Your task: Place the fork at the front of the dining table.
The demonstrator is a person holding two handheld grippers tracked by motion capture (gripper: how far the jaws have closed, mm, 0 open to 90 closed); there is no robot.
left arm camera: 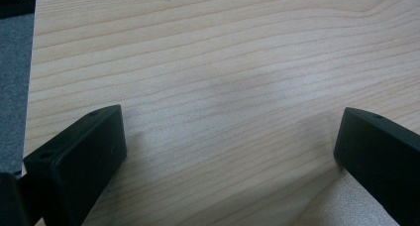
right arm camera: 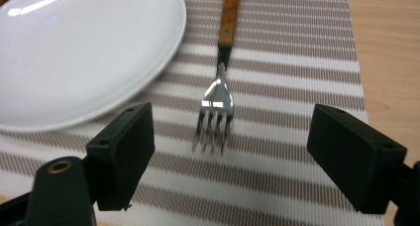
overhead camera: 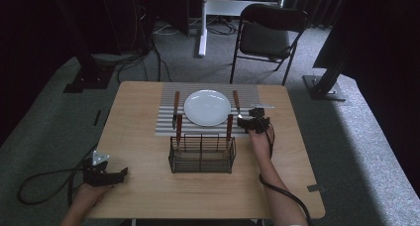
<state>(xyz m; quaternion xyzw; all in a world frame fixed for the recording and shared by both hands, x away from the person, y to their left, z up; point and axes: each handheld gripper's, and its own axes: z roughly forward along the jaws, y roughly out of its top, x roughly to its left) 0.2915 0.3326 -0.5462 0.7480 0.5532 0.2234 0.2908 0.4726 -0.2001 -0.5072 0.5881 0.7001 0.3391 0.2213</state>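
the right gripper (overhead camera: 246, 121) sits over the striped placemat (overhead camera: 247, 93), its fingers (right arm camera: 124, 154) spread wide with nothing between them but mat. in the right gripper view a fork (right arm camera: 218, 99) lies just ahead of the gap between the fingers, tines pointing back toward them and its wooden handle running away; it is flat on the mat and no finger touches it. to the left of the left-hand finger in that view, the white plate (right arm camera: 89, 52) rests on the mat, its rim close to the finger but apart from it.

the left gripper (overhead camera: 115, 176) rests near the near left corner of the desk (overhead camera: 143, 186), well apart from everything else. its fingers (left arm camera: 84, 156) are spread wide too, and in the left gripper view only bare wood grain of the desk lies between and ahead of them, with the desk's edge and grey carpet off to the left of the left-hand finger.

from the high view, a black wire basket (overhead camera: 202, 154) stands on the desk between the two grippers, to the left of the right gripper's fingers and nearer the person. wooden handles stick up at its far left corner (overhead camera: 179, 129) and its far right corner (overhead camera: 229, 127); which utensils they are cannot be told. a knife (overhead camera: 175, 109) lies on the mat beyond the plate from the right gripper's fingers. a black folding chair (overhead camera: 267, 35) stands on the floor past the desk.
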